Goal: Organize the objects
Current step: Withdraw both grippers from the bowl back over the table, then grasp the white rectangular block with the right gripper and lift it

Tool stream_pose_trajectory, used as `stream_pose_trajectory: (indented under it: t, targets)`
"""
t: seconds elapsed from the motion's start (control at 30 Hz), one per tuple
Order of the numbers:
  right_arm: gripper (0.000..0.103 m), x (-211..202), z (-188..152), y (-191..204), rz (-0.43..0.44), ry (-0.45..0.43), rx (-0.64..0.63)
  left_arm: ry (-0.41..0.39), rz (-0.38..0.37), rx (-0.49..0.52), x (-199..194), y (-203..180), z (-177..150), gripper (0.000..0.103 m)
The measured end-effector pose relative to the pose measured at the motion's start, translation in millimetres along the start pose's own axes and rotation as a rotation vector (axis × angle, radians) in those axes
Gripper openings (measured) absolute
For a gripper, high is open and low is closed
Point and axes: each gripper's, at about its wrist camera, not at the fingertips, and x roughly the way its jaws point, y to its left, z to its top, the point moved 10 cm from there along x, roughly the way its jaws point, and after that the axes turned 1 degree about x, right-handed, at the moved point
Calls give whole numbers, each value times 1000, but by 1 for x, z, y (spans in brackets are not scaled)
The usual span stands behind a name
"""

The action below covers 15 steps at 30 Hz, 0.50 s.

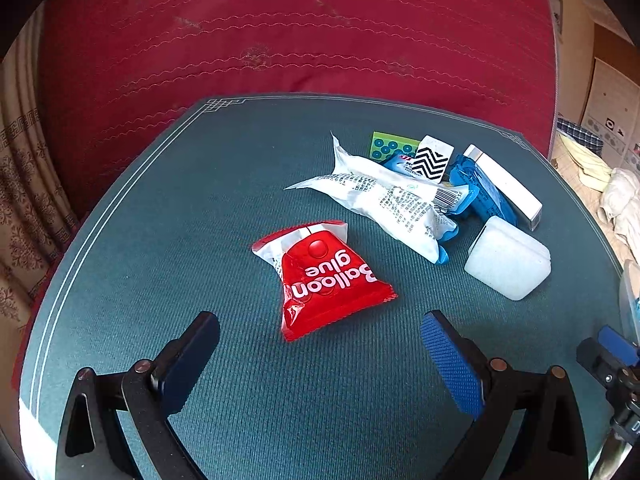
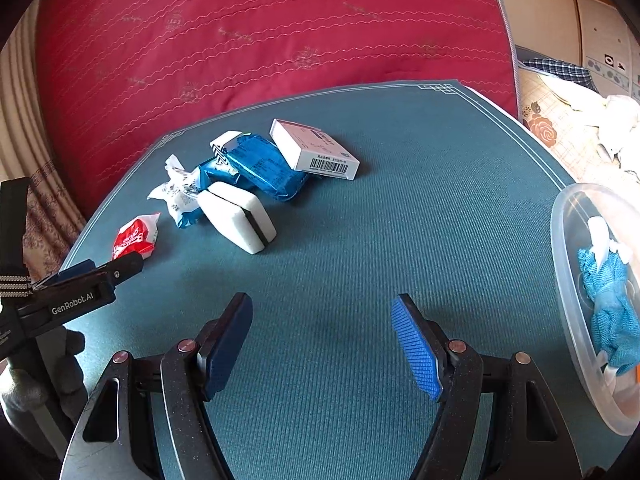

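red "balloon glue" packet (image 1: pixel 320 280) lies flat, alone, apart from pile: white printed sachet (image 1: pixel 384 204), blue packs (image 2: pixel 260 168), white box (image 2: pixel 316 152) with barcode, white eraser block (image 2: pixel 240 218), zigzag-patterned piece (image 1: pixel 432 158), green dotted card (image 1: pixel 390 146).

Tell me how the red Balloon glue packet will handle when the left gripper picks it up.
The Balloon glue packet looks like a puffy, glossy film pouch, so it will probably give under the pads and may slip. It seems light, and likely to slide on the green mat if nudged. The left gripper is open in front of it.
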Motion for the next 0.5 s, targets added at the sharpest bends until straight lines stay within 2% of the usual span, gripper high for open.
stream_pose_trajectory:
  t: [0.5]
  targets:
    - [73,37,35,57,133,44,-42,-1,11,-59,1,18,1,103]
